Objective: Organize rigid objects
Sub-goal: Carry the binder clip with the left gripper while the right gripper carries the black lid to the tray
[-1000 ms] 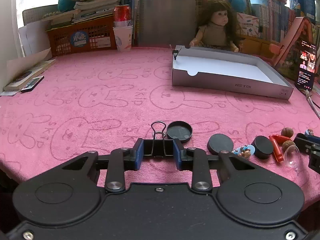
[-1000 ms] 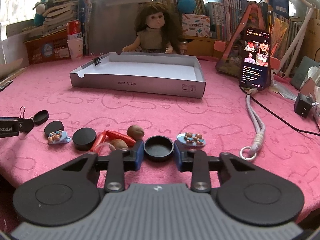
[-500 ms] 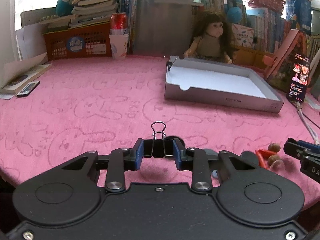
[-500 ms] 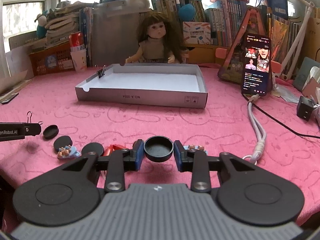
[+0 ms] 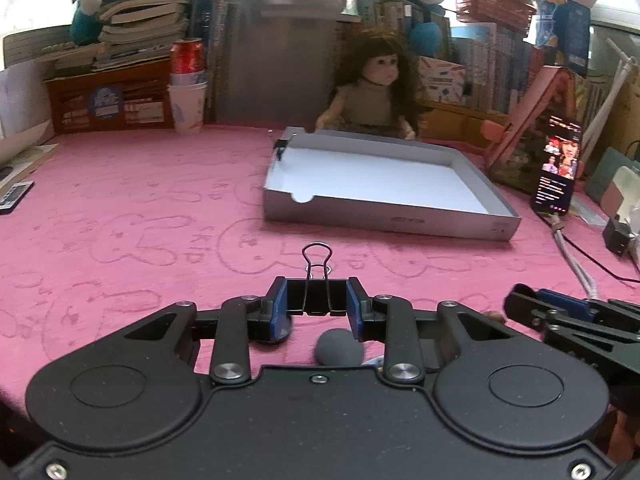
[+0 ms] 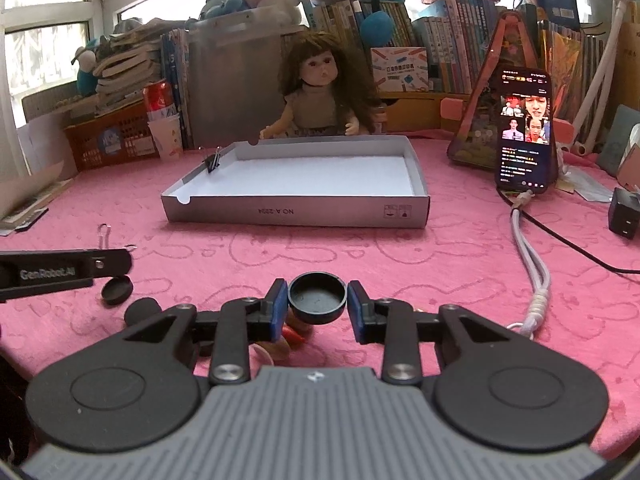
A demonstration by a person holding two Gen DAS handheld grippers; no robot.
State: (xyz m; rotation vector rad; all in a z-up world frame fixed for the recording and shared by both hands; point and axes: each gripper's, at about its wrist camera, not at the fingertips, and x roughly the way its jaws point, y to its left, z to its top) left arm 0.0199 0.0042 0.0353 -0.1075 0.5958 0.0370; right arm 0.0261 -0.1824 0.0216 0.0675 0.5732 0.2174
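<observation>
Wire-handled binder clip (image 5: 316, 294), round cap (image 6: 317, 298)

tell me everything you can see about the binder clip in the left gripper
The binder clip is black, seemingly metal, with silver wire handles. One looped handle stands upright above the body. The left hand-held gripper is shut on it, a blue pad against each side of the body. It hangs lifted clear of the pink cloth, pointing toward the grey tray ahead. Nothing else touches it.

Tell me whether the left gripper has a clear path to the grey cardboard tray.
Probably yes: the left gripper, shut on the black binder clip, faces bare pink cloth before the tray.
</observation>
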